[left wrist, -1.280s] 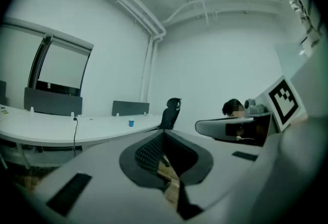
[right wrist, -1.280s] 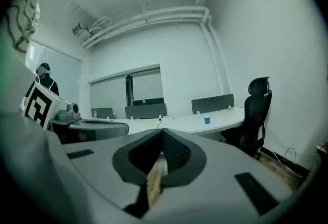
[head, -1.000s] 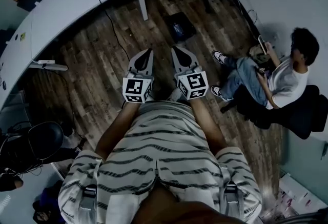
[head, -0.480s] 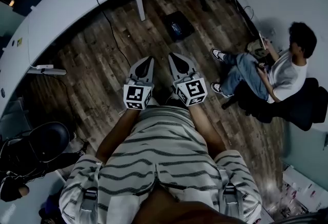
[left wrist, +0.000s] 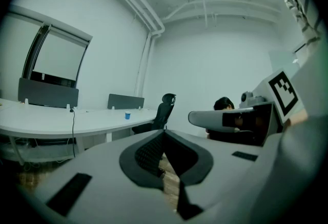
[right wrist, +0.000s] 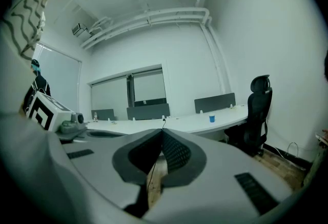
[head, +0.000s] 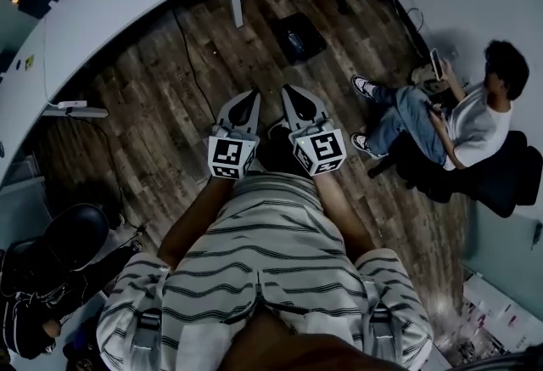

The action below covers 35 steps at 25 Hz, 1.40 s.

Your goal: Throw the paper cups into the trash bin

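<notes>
In the head view my left gripper (head: pixel 249 99) and right gripper (head: pixel 291 95) are held side by side in front of the striped shirt, pointing at the wooden floor below the desk. Both are shut, with nothing between the jaws. A small blue paper cup (left wrist: pixel 127 115) stands far off on the long white desk (left wrist: pixel 61 120); the right gripper view shows this cup (right wrist: pixel 211 118) too. A dark square container (head: pixel 303 36), possibly the bin, sits on the floor ahead of the grippers, under the desk edge.
A person sits in a dark chair (head: pixel 501 182) at the right, legs stretched over the floor. A black office chair (right wrist: pixel 257 110) stands by the desk. A cable (head: pixel 182 38) runs across the floor near the desk leg (head: pixel 234 0). Another black chair (head: pixel 72 233) is at lower left.
Both grippers stayed shut and side by side while drifting a little over the floor with the person. The desk edge has slid slightly toward the top of the head view.
</notes>
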Tool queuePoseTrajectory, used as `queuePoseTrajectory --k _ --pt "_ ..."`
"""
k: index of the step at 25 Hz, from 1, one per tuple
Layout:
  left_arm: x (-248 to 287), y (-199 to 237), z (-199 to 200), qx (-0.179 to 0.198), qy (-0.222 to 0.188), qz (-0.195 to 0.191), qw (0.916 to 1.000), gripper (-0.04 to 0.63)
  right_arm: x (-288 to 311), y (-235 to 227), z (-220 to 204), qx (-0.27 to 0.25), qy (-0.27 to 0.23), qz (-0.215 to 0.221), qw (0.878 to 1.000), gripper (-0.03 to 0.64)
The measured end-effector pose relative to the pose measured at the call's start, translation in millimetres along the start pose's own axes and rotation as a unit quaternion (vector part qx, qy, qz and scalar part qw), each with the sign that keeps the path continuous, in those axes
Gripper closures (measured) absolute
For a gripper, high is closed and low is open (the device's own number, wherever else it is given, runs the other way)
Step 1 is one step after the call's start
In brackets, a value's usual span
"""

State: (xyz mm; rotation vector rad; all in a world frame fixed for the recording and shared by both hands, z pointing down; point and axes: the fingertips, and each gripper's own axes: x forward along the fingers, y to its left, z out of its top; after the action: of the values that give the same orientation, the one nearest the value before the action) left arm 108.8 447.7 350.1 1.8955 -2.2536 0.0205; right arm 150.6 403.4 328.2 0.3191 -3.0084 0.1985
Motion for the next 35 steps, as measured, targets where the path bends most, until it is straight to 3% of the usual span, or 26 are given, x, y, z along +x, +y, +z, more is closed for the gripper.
queuePoseTrajectory --k 9,22,35 --pt "52.4 45.3 9.7 -0.003 -0.004 0.006 1.0 0.572 59.5 -34.7 6.3 0.0 -0.008 -0.003 1.0 0.607" --pt "163.6 92.8 18.8 0.003 0.014 0.01 0.9998 0.571 145.8 -121.6 13.6 0.015 0.0 -0.009 1.0 0.607" --pt "263.2 118.0 44.6 0.004 0.031 0.022 0.9993 0.571 202.7 -209.7 37.6 0.029 0.002 -0.006 1.0 0.607"
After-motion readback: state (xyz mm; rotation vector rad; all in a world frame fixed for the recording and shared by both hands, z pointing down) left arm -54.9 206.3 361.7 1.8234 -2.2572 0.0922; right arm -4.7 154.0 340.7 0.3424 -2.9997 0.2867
